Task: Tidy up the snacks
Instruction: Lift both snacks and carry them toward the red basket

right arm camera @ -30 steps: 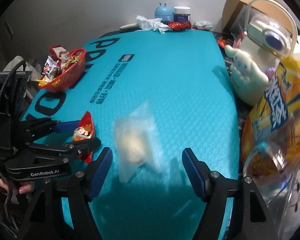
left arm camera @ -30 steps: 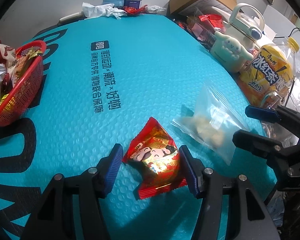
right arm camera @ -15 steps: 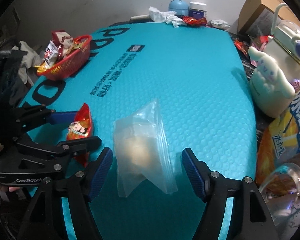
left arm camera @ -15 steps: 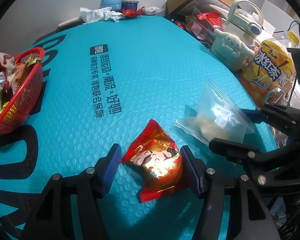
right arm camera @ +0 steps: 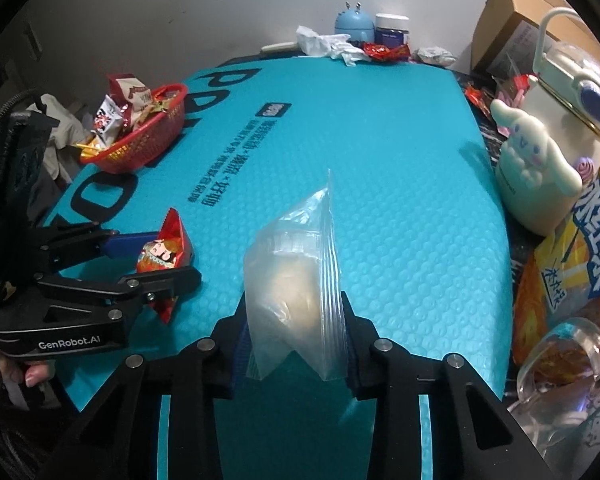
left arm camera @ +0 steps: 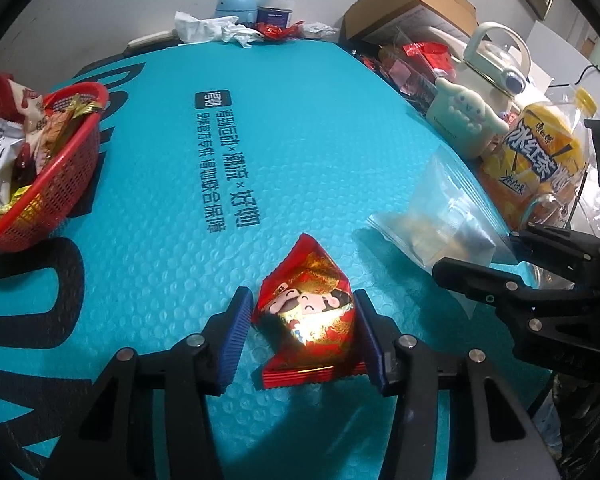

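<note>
A red foil snack packet [left arm camera: 308,304] with a cartoon figure lies on the teal mat [left arm camera: 260,140] near its front edge. My left gripper [left arm camera: 304,332] is closing on it, and its blue pads [left arm camera: 236,336] press both sides so the packet bulges. To its right a clear zip bag [right arm camera: 292,272] of pale snacks stands pinched upright. My right gripper [right arm camera: 294,320] is closing on the bag, which shows squeezed between its pads. The right wrist view shows the left gripper [right arm camera: 156,258] around the packet [right arm camera: 160,254]. A red basket [left arm camera: 80,92] of snacks stands at the far left.
Along the mat's right edge stand a cream plush-shaped figure [left arm camera: 460,116], a cream jug [left arm camera: 496,60], a yellow drink bottle [left arm camera: 540,160] and a cardboard box [left arm camera: 412,4]. Tissues [left arm camera: 208,26], a blue gadget [left arm camera: 236,0] and a jar [left arm camera: 276,8] sit at the back. A hand [right arm camera: 32,376] holds the left gripper.
Both grippers have narrowed. The right one has pinched the zip bag, which now stands up folded. The left pads have come in against the red packet, which looks narrower.
</note>
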{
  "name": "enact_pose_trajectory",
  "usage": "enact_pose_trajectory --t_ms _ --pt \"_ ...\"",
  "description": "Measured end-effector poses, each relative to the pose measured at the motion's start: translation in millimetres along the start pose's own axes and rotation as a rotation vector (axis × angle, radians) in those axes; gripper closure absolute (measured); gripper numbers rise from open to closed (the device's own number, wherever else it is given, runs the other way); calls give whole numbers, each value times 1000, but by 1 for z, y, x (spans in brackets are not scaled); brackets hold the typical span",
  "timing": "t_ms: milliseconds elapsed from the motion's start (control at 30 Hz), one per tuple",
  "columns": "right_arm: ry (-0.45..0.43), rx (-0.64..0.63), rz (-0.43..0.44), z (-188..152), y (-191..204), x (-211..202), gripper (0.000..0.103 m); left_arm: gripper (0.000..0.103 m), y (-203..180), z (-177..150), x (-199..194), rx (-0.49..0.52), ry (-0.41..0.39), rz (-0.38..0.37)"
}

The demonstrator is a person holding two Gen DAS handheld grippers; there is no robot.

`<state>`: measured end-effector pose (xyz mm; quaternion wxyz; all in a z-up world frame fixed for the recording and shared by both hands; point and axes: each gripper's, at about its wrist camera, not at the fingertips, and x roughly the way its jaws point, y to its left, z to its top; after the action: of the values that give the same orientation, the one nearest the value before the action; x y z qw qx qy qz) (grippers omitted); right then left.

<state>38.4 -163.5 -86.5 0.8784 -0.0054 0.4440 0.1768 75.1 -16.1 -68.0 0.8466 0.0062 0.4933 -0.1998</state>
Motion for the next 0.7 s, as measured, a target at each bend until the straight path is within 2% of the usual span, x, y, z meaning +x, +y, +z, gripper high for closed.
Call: enact_pose_trajectory --t_ms 33,200,333,700 --pt "-3 -6 2 1 1 -1 66 59 0 0 -1 -2 -1 0" --pt "-10 -37 11 8 8 -2 66 59 4 1 -11 -17 -25 -7" --pt "-27 -59 16 16 13 -4 66 68 9 0 -17 -34 -35 -12" --pt "-96 -113 30 39 27 -18 66 68 19 12 -47 -47 -118 0"
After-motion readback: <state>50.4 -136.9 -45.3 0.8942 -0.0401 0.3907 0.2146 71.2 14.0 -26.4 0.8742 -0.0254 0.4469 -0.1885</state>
